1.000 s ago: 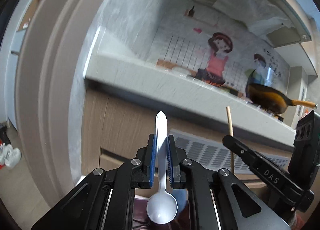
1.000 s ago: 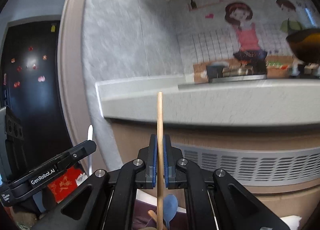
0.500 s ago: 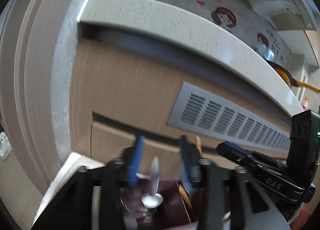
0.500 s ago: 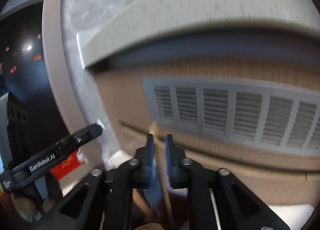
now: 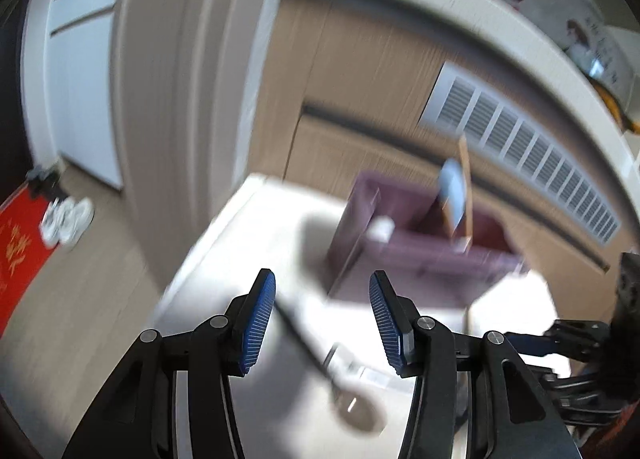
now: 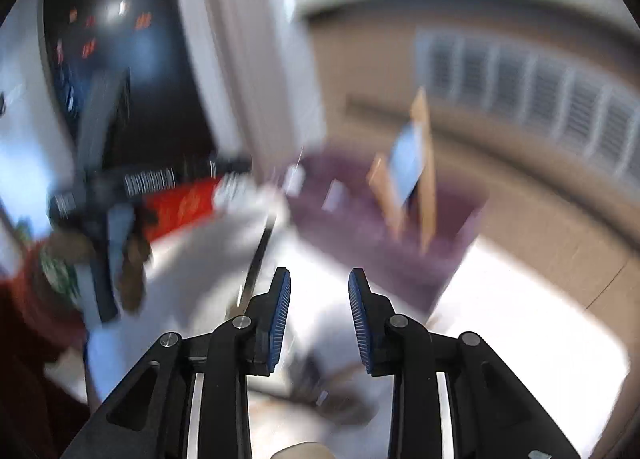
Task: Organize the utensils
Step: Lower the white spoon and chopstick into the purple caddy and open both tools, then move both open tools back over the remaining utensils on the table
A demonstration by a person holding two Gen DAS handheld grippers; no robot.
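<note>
Currently, both views are blurring with motion, so fine detail is limited. A white table (image 5: 248, 243) is carrying the work, and a purple holder (image 5: 404, 247) is standing on it toward its far side, in front of a wooden cabinet (image 5: 360, 71) with a vent (image 5: 520, 155). Wooden sticks (image 6: 426, 175) and a pale blue utensil (image 6: 404, 167) are leaning upright inside the holder, and a small white item (image 5: 382, 228) is showing in its left part; this portion of the sorting is judged complete. A dark-handled ladle (image 5: 320, 367) is lying loose on the table just ahead of the left gripper (image 5: 322, 317), so at least one item is judged left to sort; other dim shapes near the right gripper (image 6: 319, 313) are too blurred to identify. The left gripper is standing wide open with nothing between its blue pads (image 5: 258, 325). The right gripper is standing open somewhat less, likewise holding nothing. Both are hovering above the table, short of the holder. The ladle is judged the next pick.
</note>
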